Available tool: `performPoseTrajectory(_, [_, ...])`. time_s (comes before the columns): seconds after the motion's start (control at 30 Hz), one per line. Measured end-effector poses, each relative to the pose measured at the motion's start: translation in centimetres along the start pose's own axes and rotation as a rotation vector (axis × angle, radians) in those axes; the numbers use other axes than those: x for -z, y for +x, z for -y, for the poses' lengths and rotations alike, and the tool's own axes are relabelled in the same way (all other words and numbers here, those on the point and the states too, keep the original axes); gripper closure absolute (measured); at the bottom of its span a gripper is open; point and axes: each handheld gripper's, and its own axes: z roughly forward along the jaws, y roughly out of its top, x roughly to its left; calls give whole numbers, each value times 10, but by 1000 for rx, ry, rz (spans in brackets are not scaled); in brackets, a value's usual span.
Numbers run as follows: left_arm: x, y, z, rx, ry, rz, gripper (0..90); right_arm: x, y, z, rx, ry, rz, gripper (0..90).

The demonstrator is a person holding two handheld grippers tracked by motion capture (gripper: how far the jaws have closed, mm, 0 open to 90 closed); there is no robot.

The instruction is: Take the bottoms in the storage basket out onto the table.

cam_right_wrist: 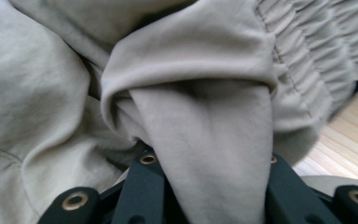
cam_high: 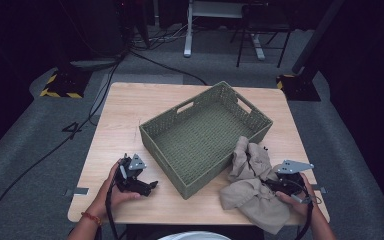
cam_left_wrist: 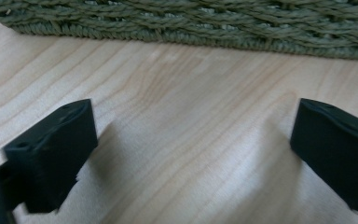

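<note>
The beige garment (cam_high: 252,187) lies crumpled on the table (cam_high: 125,120) at about five o'clock from the green woven basket (cam_high: 205,135), one bunched end leaning against the basket's near-right wall, the rest trailing toward the table's front edge. Its long axis runs roughly from eleven to five o'clock, so the basket's opening is up and to the left of the heap.

The right gripper (cam_high: 280,186) sits at the heap's three o'clock side, pointing into it. In the right gripper view a thick fold of the cloth (cam_right_wrist: 205,140) runs down between the jaws, which stand fairly narrow with the fold filling the gap; they look closed on it, though the pads themselves are covered by fabric. An elastic gathered band (cam_right_wrist: 303,51) lies at two o'clock from that fold.

The left gripper (cam_high: 137,185) rests on the table at the basket's seven o'clock, jaws wide with bare wood between them, well apart from the garment. The right hand is plainly the nearer; a lift toward ten o'clock would likely carry the cloth over the rim.
</note>
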Motion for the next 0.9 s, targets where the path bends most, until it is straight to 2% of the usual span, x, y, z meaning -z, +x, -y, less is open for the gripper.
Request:
performPoseTrajectory(0.03, [3, -1, 0, -21, -4, 1, 77, -3, -1, -2, 3, 3, -11, 749])
performPoseTrajectory(0.1, [10, -4, -2, -51, -39, 0, 249, -9, -3, -5, 9, 8, -24, 745])
performPoseTrajectory(0.13, [10, -4, -2, -51, -39, 0, 215, -9, -3, -5, 9, 8, -24, 745])
performPoseTrajectory(0.17, [17, -6, -4, -54, -77, 15, 215, -11, -4, -6, 5, 9, -32, 740])
performPoseTrajectory(0.2, [22, -7, -6, -54, -107, 28, 126, -13, -5, -7, -3, 8, -39, 733])
performPoseTrajectory(0.23, [30, -9, -10, -61, -137, 41, 194, -14, -6, -7, -6, 1, -41, 716])
performPoseTrajectory(0.3, [38, -15, -17, -81, -172, 43, 133, -15, -7, -6, -9, -9, -34, 697])
performPoseTrajectory(0.37, [45, -22, -25, -120, -192, 47, 170, -14, -6, -5, -12, -14, -24, 669])
performPoseTrajectory(0.43, [51, -29, -33, -152, -216, 56, 162, -14, -7, -4, -20, -18, -10, 622])
performPoseTrajectory(0.5, [57, -35, -41, -187, -241, 90, 158, -13, -7, -4, -26, -20, -6, 604])
performPoseTrajectory(0.6, [62, -41, -51, -210, -284, 170, 154, -13, -8, -3, -34, -25, -6, 587])
performPoseTrajectory(0.67, [61, -45, -57, -242, -289, 182, 154, -14, -8, -3, -34, -28, -6, 575])
performPoseTrajectory(0.77, [57, -48, -66, -280, -271, 203, 154, -14, -8, -2, -37, -36, -5, 567])
performPoseTrajectory(0.8, [57, -48, -66, -280, -271, 203, 127, -14, -8, -2, -37, -36, -5, 567])
performPoseTrajectory(0.83, [55, -47, -72, -318, -267, 242, 67, -14, -8, -2, -37, -38, -2, 555])
performPoseTrajectory(0.9, [55, -46, -76, -333, -270, 238, 67, -14, -9, -1, -40, -39, -1, 543])
